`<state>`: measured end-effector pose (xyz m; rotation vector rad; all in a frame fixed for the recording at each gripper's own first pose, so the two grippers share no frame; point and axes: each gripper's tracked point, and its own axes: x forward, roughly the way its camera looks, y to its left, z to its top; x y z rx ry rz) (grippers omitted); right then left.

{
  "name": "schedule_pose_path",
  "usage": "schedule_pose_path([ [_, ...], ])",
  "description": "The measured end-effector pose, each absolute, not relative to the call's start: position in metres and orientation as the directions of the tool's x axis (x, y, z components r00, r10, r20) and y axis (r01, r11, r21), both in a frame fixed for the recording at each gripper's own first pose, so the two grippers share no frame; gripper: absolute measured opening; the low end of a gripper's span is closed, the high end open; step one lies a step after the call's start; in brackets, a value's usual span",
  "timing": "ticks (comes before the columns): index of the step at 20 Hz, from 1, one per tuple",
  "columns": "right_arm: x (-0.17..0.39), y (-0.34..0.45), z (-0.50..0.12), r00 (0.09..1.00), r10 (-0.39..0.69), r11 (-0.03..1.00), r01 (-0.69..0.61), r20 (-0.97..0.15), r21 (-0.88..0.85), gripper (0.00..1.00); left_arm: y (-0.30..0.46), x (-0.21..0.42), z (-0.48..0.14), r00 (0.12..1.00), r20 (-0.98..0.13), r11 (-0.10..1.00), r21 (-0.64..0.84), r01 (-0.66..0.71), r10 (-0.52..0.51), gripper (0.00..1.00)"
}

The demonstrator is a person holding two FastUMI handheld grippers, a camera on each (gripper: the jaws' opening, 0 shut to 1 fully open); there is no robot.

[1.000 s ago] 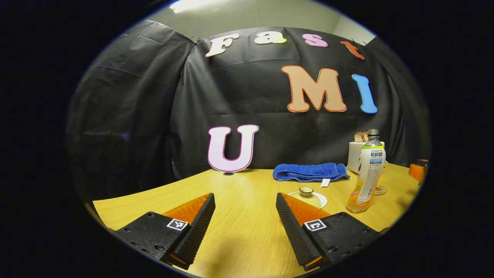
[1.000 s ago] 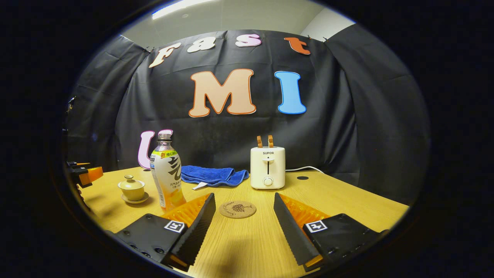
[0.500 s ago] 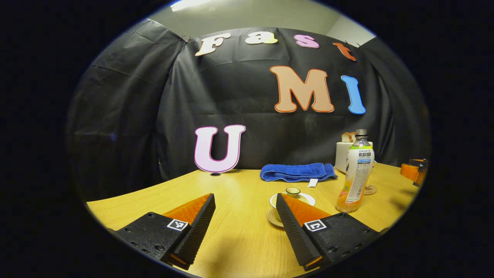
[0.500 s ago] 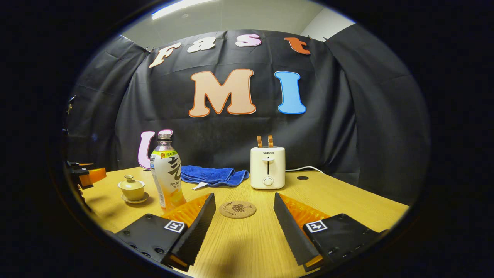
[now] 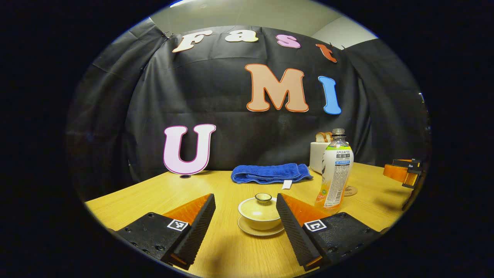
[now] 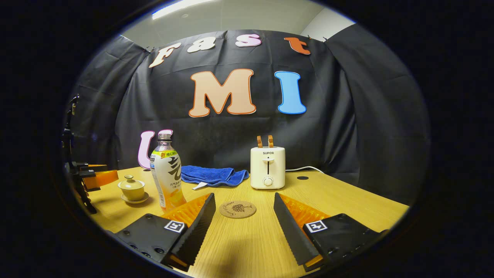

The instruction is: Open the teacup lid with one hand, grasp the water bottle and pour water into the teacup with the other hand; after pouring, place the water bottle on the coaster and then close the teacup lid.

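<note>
1. Left gripper (image 5: 245,216) has swung toward the lidded cream ceramic teacup (image 5: 260,210) on its saucer; the cup now sits between its spread, empty jaws.
2. Right gripper (image 6: 243,218) unchanged, jaws spread, clear plastic water bottle (image 6: 166,177) untouched on the wooden table (image 6: 347,200).
3. Judgement: lid grasp next.

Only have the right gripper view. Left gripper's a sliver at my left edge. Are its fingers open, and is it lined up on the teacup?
Observer: The left gripper is open, fingers wide apart. The teacup sits ahead in the gap, nearer its right finger.
Operator: Touching the lid?
Observer: No. The lid sits on the cup and neither finger presses on it.
Operator: Bottle in its way?
Observer: The water bottle stands upright, beyond and to the right of the cup, outside the gap.
</note>
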<state>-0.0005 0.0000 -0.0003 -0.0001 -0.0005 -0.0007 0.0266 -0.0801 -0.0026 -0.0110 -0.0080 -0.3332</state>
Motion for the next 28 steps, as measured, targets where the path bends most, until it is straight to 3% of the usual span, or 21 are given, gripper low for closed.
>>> schedule_pose_path([
  [10, -0.001, 0.000, 0.000, 1.000, 0.000, 1.000, 0.000, 0.000, 0.000, 0.94, -0.116, 0.049, -0.005, 0.905, 0.010, 0.905, -0.008, 0.426, -0.426, 0.90],
  [15, 0.000, 0.000, 0.000, 1.000, 0.003, 1.000, -0.003, 0.000, 0.000, 0.94, -0.124, 0.059, -0.015, 0.891, -0.051, 0.892, -0.012, 0.452, -0.452, 0.88],
  [16, 0.000, 0.001, 0.000, 1.000, 0.004, 1.000, -0.004, 0.000, 0.000, 0.94, -0.124, 0.060, -0.015, 0.890, -0.054, 0.892, -0.011, 0.452, -0.452, 0.82],
  [19, 0.000, 0.000, 0.000, 1.000, 0.005, 1.000, -0.005, 0.000, 0.000, 0.94, -0.129, 0.066, -0.019, 0.888, -0.074, 0.891, -0.003, 0.454, -0.453, 0.80],
  [22, 0.000, 0.000, 0.000, 1.000, 0.005, 1.000, -0.005, 0.000, 0.000, 0.94, -0.133, 0.070, -0.024, 0.881, -0.100, 0.886, -0.007, 0.463, -0.462, 0.72],
  [25, 0.000, 0.000, 0.000, 1.000, 0.005, 1.000, -0.005, 0.000, 0.000, 0.94, -0.134, 0.075, -0.028, 0.879, -0.126, 0.886, -0.004, 0.463, -0.460, 0.71],
  [28, 0.000, 0.000, 0.000, 1.000, 0.005, 1.000, -0.005, 0.000, 0.000, 0.94, -0.136, 0.077, -0.030, 0.876, -0.141, 0.885, 0.000, 0.465, -0.461, 0.62],
])
